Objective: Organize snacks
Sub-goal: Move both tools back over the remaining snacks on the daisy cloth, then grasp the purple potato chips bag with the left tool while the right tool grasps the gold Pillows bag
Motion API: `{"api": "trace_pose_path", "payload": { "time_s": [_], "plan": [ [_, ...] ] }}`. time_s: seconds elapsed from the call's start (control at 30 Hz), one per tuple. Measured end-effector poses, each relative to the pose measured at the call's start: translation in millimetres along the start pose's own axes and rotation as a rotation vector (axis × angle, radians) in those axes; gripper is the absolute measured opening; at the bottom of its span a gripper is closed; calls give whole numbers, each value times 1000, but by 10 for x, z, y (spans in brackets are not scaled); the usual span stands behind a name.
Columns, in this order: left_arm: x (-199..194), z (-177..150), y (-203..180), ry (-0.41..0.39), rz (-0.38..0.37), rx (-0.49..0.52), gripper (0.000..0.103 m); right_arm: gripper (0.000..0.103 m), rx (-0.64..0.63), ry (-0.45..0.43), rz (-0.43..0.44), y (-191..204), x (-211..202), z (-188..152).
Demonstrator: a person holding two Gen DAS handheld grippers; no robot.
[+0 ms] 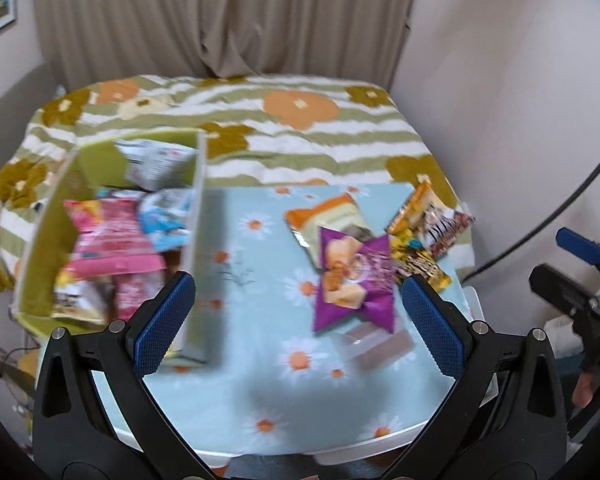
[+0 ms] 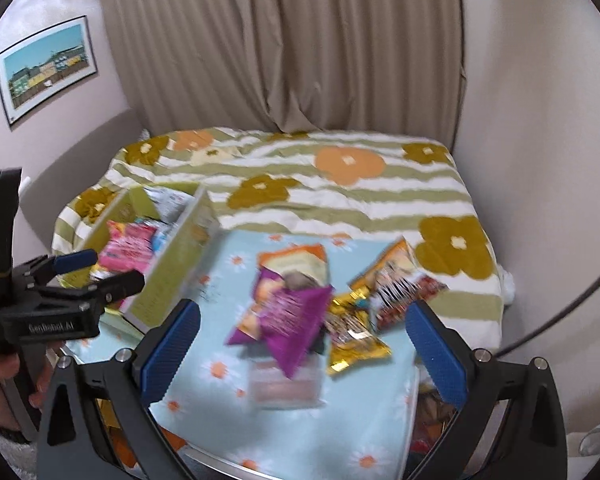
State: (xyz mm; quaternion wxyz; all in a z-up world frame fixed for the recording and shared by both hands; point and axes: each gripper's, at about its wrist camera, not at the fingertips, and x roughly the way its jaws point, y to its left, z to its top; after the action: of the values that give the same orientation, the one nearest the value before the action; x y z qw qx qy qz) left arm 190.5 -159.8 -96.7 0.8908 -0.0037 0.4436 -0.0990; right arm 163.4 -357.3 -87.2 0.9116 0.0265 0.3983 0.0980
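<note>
An open green box [image 1: 40, 240] stands on the table's left side and holds a pink packet [image 1: 112, 248] plus blue-white and silver ones. On the daisy cloth lie a purple packet [image 1: 352, 276], an orange-cream packet [image 1: 332, 220], a gold packet [image 1: 416, 260], an orange-red packet [image 1: 432, 216] and a pale clear-wrapped bar [image 1: 376, 344]. My left gripper [image 1: 298, 320] hangs open above the table, nothing between its blue pads. The right gripper [image 2: 304, 344] is open too, over the purple packet [image 2: 288, 312] and gold packet [image 2: 352, 328]. Both views are blurred.
The small table [image 1: 340, 440] has a light blue daisy cloth. Behind it lies a bed with a striped floral blanket [image 2: 340, 200], then a beige curtain [image 2: 284, 40]. A hand [image 2: 4, 372] holds the left gripper [image 2: 108, 270]. A dark cable [image 2: 560, 320] runs along the right wall.
</note>
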Motion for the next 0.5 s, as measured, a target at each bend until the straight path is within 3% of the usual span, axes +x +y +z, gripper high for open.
{"api": "trace_pose_path", "payload": {
  "time_s": [0.33,0.5],
  "plan": [
    [1034,47,-435,141,-89,51,102,102,45,82,-17,-494,623,-277],
    [1478,28,-524,213,-91,70,102,102,37,128,-12,-606,1015,-341]
  ]
}}
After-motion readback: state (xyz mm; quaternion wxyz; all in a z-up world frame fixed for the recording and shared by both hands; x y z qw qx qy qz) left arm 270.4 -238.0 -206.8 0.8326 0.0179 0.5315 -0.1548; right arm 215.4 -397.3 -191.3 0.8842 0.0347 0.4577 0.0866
